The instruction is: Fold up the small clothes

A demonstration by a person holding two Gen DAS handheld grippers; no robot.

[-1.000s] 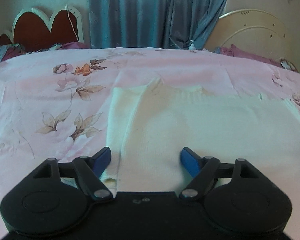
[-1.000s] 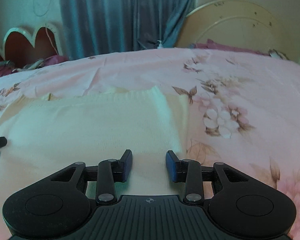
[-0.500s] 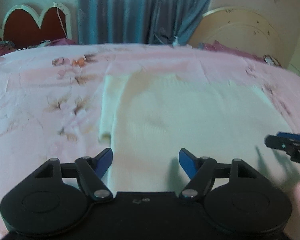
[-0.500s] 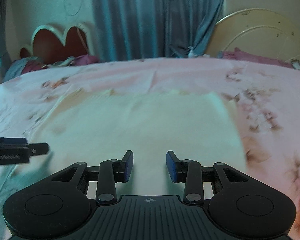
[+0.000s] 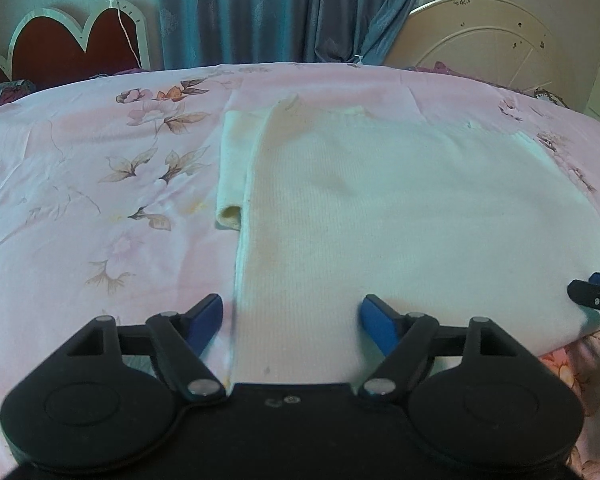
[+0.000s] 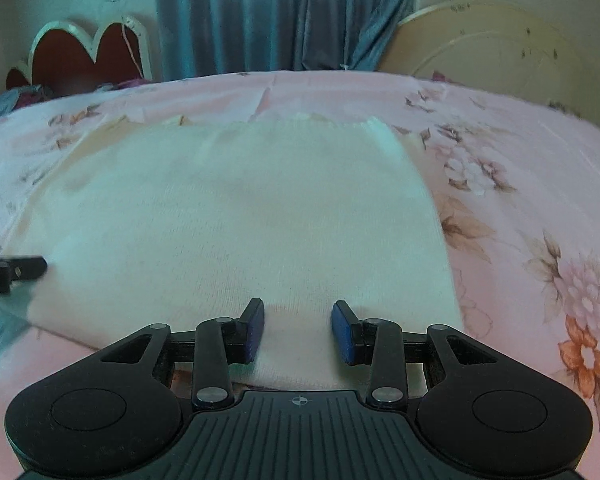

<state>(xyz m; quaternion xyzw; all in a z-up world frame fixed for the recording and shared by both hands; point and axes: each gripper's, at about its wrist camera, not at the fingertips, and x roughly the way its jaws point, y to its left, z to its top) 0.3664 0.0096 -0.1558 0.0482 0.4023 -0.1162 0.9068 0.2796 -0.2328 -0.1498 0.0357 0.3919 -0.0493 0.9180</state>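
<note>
One cream knit garment point(image 5: 400, 216), two grippers, one pink floral bedsheet point(image 5: 80, 184), one blue curtain point(image 5: 268, 12), one red heart-shaped headboard point(image 5: 64, 48), one round cream board point(image 5: 488, 44). Garment lies flat in the middle of the bedsheet, ribbed knit, faint yellowish stains near its left side, one sleeve point(image 5: 232, 176) folded alongside its left edge with the cuff showing. Left gripper point(image 5: 292, 316) is over the garment's near-left edge, jaws wide and opening, blue pads clear of the cloth on either side, nothing gripped. Right gripper point(image 6: 298, 330) is over the garment's near-right hem, jaws partly apart; cloth lies between the pads but they look clear of it, released; contact is hard to judge in the soft focus.
</note>
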